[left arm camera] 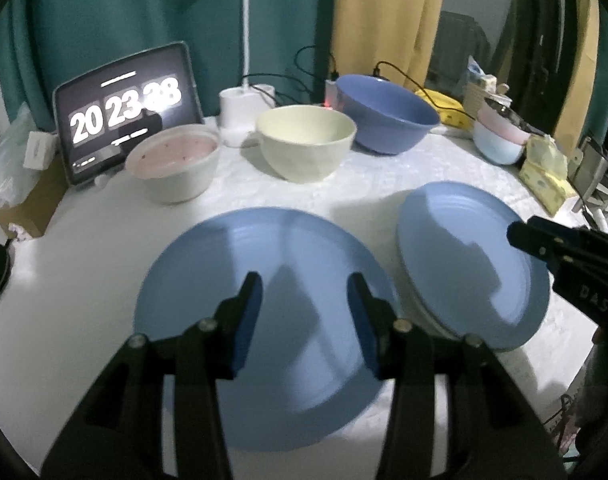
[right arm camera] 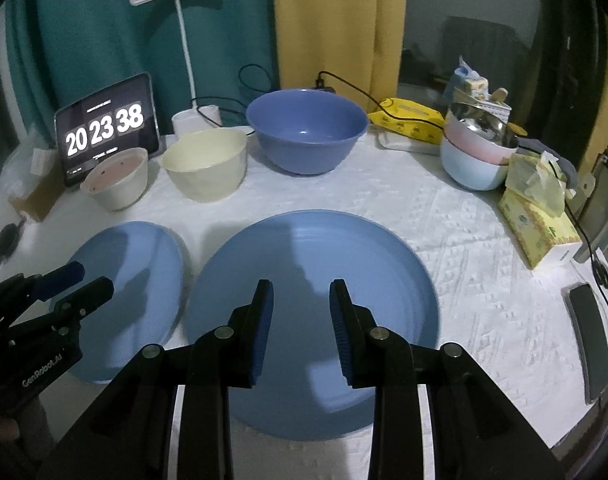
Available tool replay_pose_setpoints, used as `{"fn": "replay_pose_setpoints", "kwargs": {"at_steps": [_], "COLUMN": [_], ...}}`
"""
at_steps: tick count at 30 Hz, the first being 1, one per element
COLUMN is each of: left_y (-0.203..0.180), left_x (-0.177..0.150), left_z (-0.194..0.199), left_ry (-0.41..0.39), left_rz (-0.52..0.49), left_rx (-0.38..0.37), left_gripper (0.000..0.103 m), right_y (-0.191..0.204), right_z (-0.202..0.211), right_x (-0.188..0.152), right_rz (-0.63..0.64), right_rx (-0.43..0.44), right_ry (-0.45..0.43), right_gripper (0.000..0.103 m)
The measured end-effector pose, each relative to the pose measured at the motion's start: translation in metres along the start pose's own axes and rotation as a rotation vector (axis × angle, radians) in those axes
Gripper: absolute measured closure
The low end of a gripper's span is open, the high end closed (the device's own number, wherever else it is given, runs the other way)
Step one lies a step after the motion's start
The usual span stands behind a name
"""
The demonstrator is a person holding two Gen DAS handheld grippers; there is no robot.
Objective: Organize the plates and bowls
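Two blue plates lie side by side on the white tablecloth. My left gripper [left arm camera: 304, 280] hovers open above the left plate [left arm camera: 264, 320], with nothing between its fingers. My right gripper [right arm camera: 301, 284] hangs open over the right plate [right arm camera: 312, 320], also holding nothing. In the left wrist view the right plate [left arm camera: 472, 264] shows a white rim beneath it. Behind the plates stand a white bowl with a pink inside [left arm camera: 172, 164], a cream bowl [left arm camera: 304, 144] and a large blue bowl [left arm camera: 384, 116]. Stacked pastel bowls [right arm camera: 476, 152] sit at the back right.
A tablet showing a clock [right arm camera: 108, 128] and a white desk lamp [right arm camera: 184, 40] stand at the back left. Cables, a yellow packet [right arm camera: 408, 116] and tissue boxes [right arm camera: 536, 216] crowd the back right. A dark phone [right arm camera: 588, 340] lies near the right edge.
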State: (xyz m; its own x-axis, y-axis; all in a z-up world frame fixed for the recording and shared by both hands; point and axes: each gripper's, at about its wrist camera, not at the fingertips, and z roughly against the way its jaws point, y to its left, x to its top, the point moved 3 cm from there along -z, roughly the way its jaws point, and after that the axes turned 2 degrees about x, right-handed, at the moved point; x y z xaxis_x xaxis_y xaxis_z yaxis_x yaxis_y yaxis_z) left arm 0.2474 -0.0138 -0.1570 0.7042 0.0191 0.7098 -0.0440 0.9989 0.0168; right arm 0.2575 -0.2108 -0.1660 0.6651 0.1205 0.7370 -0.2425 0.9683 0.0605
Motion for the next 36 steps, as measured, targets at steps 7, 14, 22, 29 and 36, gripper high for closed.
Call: {"fn": "replay_pose_setpoints", "kwargs": {"at_steps": [7,14,22,29,36], "left_y": [0.025,0.05,0.072,0.097,0.117], "left_x": [-0.008,-0.015,-0.018,-0.022,-0.026], "left_z": [-0.002,-0.005,-0.003,-0.007,-0.015], "left_ry": [0.006,0.017,0.011,0.027,0.055], "left_rz": [0.034,0.072,0.095,0.137,0.15], "left_rx": [0.035,0.06,0.093,0.127,0.146], "left_gripper": [0.057,0.057,0.057,0.057,0.054], "right_y": [0.02,0.043,0.066,0.085,0.103], "right_z": [-0.005,-0.012,-0.022,-0.036,-0.055], "right_x": [-0.001,0.0,0.001,0.004,0.006], "right_rz": [0.029,0.061,0.094,0.12,0.137], "right_rx": [0.018,0.041,0.072,0.106,0.136], "right_ry": [0.012,0.023,0.043,0.067,0.1], "right_gripper": [0.072,0.072,0.072,0.072,0.072]}}
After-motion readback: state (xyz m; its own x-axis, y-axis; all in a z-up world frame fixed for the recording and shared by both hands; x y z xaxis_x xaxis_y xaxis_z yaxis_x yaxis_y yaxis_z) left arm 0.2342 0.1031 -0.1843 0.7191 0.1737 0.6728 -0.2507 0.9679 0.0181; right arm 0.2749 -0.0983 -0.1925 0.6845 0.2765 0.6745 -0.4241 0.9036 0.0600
